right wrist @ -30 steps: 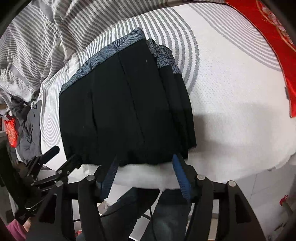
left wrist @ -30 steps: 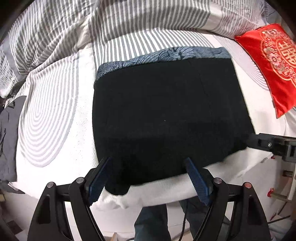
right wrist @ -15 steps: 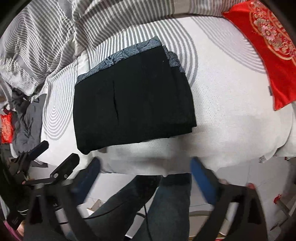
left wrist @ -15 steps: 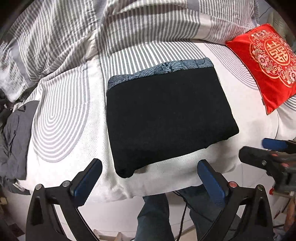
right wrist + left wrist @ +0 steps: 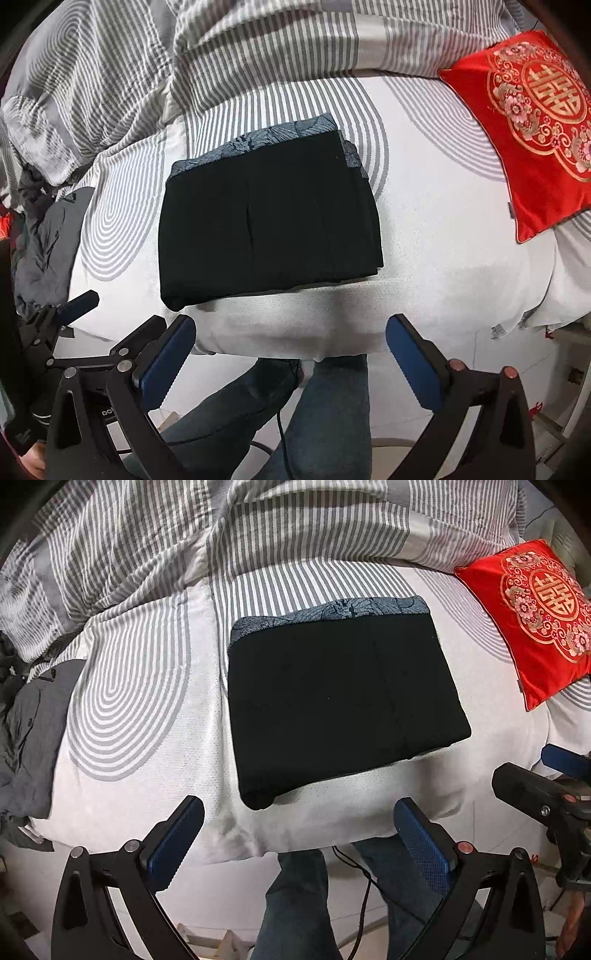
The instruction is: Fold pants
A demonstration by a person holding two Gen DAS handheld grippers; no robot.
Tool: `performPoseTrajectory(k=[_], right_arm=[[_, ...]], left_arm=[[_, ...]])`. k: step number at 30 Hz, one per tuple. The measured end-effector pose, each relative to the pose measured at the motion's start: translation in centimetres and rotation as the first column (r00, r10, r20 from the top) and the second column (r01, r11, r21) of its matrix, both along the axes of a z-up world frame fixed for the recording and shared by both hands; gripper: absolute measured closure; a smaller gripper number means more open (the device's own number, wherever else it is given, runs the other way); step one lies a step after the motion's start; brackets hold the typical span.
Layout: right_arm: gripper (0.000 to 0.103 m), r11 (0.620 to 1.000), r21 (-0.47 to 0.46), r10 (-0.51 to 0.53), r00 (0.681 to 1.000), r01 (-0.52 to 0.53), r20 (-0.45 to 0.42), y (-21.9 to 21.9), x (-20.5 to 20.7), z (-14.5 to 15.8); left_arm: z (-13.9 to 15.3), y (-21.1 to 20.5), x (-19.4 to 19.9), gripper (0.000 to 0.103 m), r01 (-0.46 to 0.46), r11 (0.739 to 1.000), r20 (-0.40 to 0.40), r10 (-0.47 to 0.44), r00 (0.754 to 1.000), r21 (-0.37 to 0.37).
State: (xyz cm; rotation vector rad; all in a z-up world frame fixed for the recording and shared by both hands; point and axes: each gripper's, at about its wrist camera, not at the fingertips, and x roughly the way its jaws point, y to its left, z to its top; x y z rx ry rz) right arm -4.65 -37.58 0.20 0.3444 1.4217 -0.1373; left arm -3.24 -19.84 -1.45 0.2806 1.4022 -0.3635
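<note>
The black pants (image 5: 340, 709) lie folded into a flat rectangle on the bed, with a blue patterned waistband along the far edge. They also show in the right wrist view (image 5: 266, 225). My left gripper (image 5: 299, 838) is open and empty, held back off the bed's near edge, apart from the pants. My right gripper (image 5: 291, 354) is open and empty, also off the near edge. The right gripper shows at the right of the left wrist view (image 5: 546, 790). The left gripper shows at the lower left of the right wrist view (image 5: 62, 317).
A red embroidered cushion (image 5: 532, 616) lies at the right of the bed (image 5: 147, 686). A striped duvet (image 5: 221, 528) is bunched at the back. Grey clothes (image 5: 29, 731) lie at the left edge. The person's jeans-clad legs (image 5: 295, 417) stand below.
Both grippers have let go of the pants' near edge, opened wide and pulled back off the bed. The folded pants stay in place.
</note>
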Motion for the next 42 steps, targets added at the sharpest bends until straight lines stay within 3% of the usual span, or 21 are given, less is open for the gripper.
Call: performPoseTrajectory(k=[8,15,27,42], right_arm=[[0.0,0.999,-0.041,0.02,1.0,-0.02,0.011,0.0,0.8,1.3],[0.0,0.996,-0.078,0.049,0.999,-0.05,-0.016,-1.0,1.2,1.4],[0.0,0.984,-0.053,0.164,0.985,-0.167,-0.058,-1.0,1.8,0.5],[0.0,0.98,-0.032,0.195,0.979,-0.197,-0.05,-2.1,2.3,0.6]], left_arm=[[2.1,-0.4,-0.2,0.0,0.006,1.0,0.063,-0.006,0.998,0.0],[2.0,-1.2,-0.6,0.0,-0.041,0.998,0.055,0.039,0.998,0.044],[2.1,-2.0,-1.8,0.0,-0.108,0.99,0.037,0.105,0.994,0.088],[2.7,-3.7,-1.9,0.0,-0.13,0.988,0.058,0.125,0.99,0.088]])
